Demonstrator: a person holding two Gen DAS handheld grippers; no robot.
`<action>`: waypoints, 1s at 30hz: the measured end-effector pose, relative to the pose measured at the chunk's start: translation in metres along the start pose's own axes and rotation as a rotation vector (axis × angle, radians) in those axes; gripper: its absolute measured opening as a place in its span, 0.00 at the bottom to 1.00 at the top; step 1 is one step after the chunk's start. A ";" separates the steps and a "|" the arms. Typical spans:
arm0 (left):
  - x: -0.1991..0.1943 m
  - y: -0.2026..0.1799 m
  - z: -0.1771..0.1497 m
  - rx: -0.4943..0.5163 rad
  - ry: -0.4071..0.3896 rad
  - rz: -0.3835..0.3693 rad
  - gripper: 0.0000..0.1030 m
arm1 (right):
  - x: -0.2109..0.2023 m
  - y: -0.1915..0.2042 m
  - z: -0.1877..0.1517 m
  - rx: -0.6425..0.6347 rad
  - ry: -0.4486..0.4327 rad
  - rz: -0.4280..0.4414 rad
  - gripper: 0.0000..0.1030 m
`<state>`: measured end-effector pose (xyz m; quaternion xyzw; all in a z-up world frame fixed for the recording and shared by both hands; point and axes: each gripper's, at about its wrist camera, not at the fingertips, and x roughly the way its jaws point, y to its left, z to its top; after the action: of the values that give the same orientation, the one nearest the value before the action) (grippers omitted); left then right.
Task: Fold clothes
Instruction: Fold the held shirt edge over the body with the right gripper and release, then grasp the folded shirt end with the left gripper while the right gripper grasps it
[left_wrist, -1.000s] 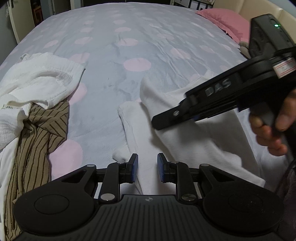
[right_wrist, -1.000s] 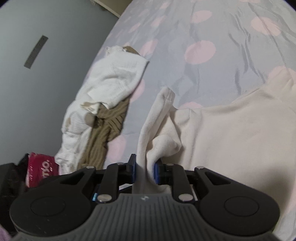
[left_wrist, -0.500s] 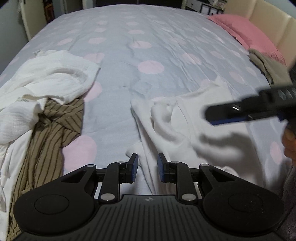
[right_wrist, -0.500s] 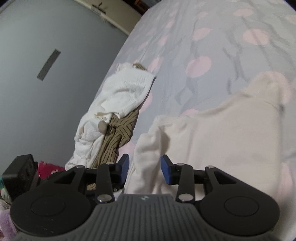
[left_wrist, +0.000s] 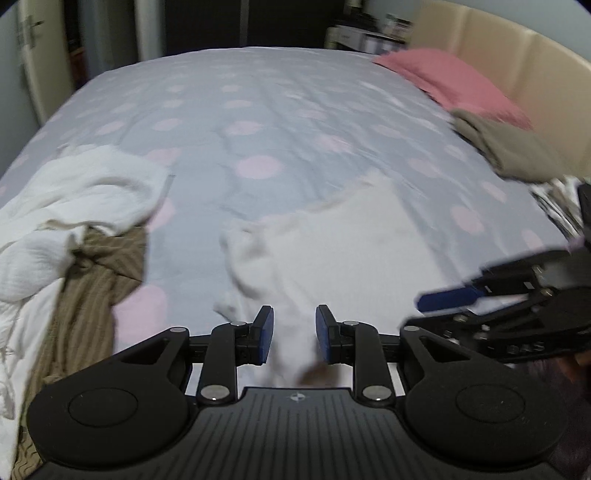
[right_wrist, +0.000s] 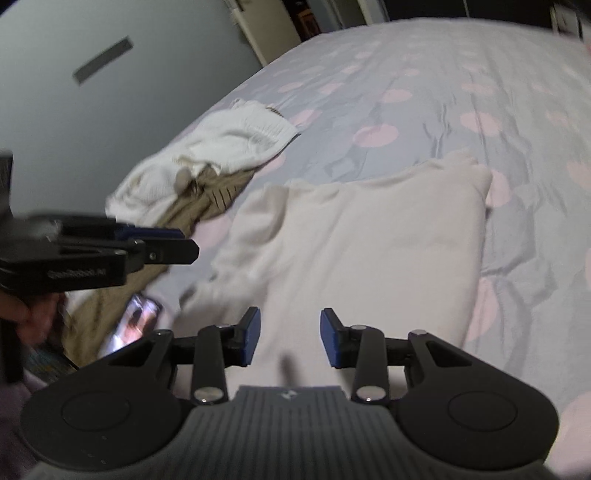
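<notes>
A cream-white garment (left_wrist: 332, 251) (right_wrist: 369, 240) lies spread on the dotted bedspread (left_wrist: 258, 122), its sleeve bunched along the left edge. My left gripper (left_wrist: 293, 334) hovers over the garment's near left part, with its blue pads a narrow gap apart and the cloth showing below them. Seen side-on in the right wrist view, the left gripper (right_wrist: 181, 245) carries no cloth. My right gripper (right_wrist: 290, 338) stands open above the near edge of the garment, holding nothing. From the left wrist it shows as the right gripper (left_wrist: 417, 317), low at the right.
A crumpled white garment (left_wrist: 74, 206) and a brown striped one (left_wrist: 92, 295) are piled at the bed's left edge. A pink pillow (left_wrist: 454, 85) and a khaki garment (left_wrist: 517, 147) lie far right by the headboard. A lit phone (right_wrist: 136, 321) rests near the left hand (right_wrist: 33, 314).
The right gripper has let go of the sleeve and opened wide. Both grippers have drawn back from the bed. The garment now lies flatter, and the views are blurred by motion.
</notes>
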<state>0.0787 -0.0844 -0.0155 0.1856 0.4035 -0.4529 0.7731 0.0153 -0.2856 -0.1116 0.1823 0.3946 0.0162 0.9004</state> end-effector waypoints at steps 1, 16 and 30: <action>-0.001 -0.005 -0.004 0.013 0.001 -0.010 0.32 | -0.004 0.002 -0.003 -0.036 0.000 -0.010 0.40; 0.018 -0.011 -0.058 -0.102 0.177 0.073 0.46 | -0.032 0.031 -0.087 -0.447 0.102 -0.167 0.56; 0.017 0.001 -0.065 -0.183 0.204 0.085 0.33 | -0.007 0.052 -0.138 -0.800 0.019 -0.449 0.54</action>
<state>0.0543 -0.0510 -0.0688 0.1765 0.5115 -0.3597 0.7602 -0.0822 -0.1942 -0.1749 -0.2698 0.3951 -0.0265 0.8777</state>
